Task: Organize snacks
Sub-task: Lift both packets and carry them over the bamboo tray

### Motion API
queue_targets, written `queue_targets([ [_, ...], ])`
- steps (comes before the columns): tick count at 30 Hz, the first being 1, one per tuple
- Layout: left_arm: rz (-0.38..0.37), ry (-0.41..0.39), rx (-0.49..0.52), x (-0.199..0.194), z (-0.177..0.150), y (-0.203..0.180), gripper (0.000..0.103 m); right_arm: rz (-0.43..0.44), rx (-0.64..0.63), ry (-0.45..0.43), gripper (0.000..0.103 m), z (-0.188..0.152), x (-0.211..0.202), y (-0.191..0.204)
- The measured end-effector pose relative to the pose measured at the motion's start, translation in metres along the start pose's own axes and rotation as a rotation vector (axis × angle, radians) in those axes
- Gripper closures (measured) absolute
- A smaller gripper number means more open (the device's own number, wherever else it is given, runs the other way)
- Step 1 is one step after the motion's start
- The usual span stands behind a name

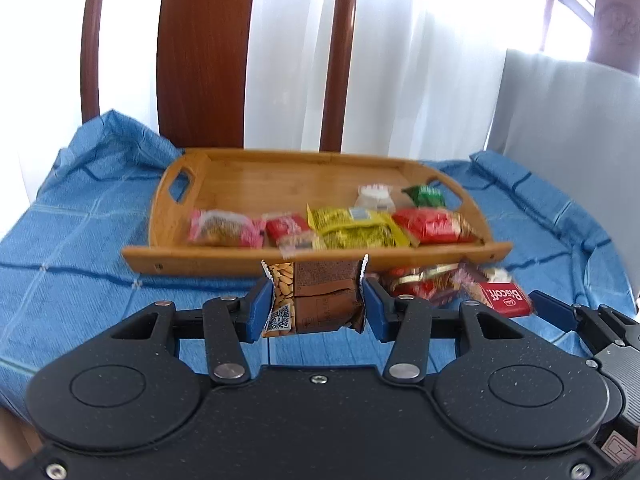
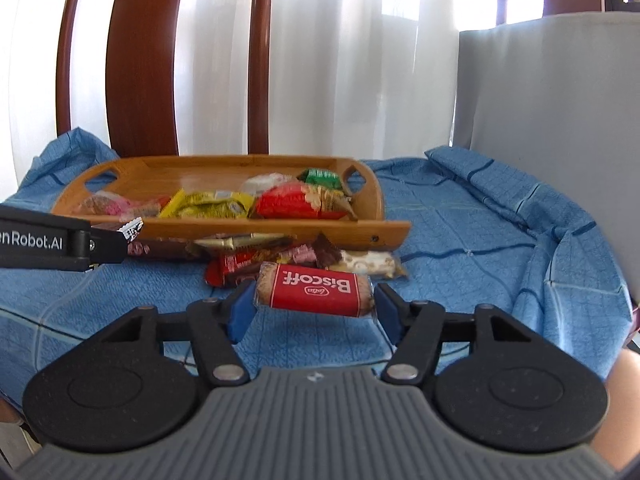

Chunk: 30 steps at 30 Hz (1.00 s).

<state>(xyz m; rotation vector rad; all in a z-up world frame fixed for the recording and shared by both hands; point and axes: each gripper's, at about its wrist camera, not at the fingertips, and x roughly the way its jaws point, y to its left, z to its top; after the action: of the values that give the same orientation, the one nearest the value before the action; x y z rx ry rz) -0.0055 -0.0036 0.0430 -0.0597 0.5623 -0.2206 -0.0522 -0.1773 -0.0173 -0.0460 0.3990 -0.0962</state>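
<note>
My left gripper (image 1: 316, 308) is shut on a brown almond snack bar (image 1: 320, 292), held just in front of the wooden tray (image 1: 200, 258). The tray holds several packets: pink (image 1: 224, 228), yellow (image 1: 356, 232), red (image 1: 432, 224), white and green. In the right wrist view my right gripper (image 2: 314, 308) is shut on a red Biscoff packet (image 2: 316, 290), its blue pads against the wrapper's two ends, slightly above the blue cloth. A small pile of loose snacks (image 2: 280, 256) lies between it and the tray (image 2: 360, 232). The left gripper (image 2: 120, 240) reaches in from the left.
A blue checked cloth (image 2: 460, 240) covers the table, bunched up along its far and right edges. A dark wooden chair back (image 1: 204, 52) stands behind the tray before white curtains. A grey panel (image 2: 552, 140) rises at the right. A person's arm (image 1: 612, 20) shows at top right.
</note>
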Motion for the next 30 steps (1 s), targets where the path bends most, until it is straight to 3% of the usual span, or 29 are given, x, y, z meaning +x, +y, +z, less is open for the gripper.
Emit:
queue_targets([
  [11,0.048,-0.059,0.012,0.014,0.047,0.028,0.056,0.085,-0.042,-0.062,0.037,0.044,0.014,0.019],
  [18,0.059,-0.034,-0.033,0.042,0.077,0.055,0.056,0.150,-0.058,-0.074,0.037,0.072,0.042,0.038],
  [30,0.048,0.035,-0.078,0.103,0.101,0.084,0.056,0.226,-0.051,0.033,0.037,0.113,0.110,0.054],
])
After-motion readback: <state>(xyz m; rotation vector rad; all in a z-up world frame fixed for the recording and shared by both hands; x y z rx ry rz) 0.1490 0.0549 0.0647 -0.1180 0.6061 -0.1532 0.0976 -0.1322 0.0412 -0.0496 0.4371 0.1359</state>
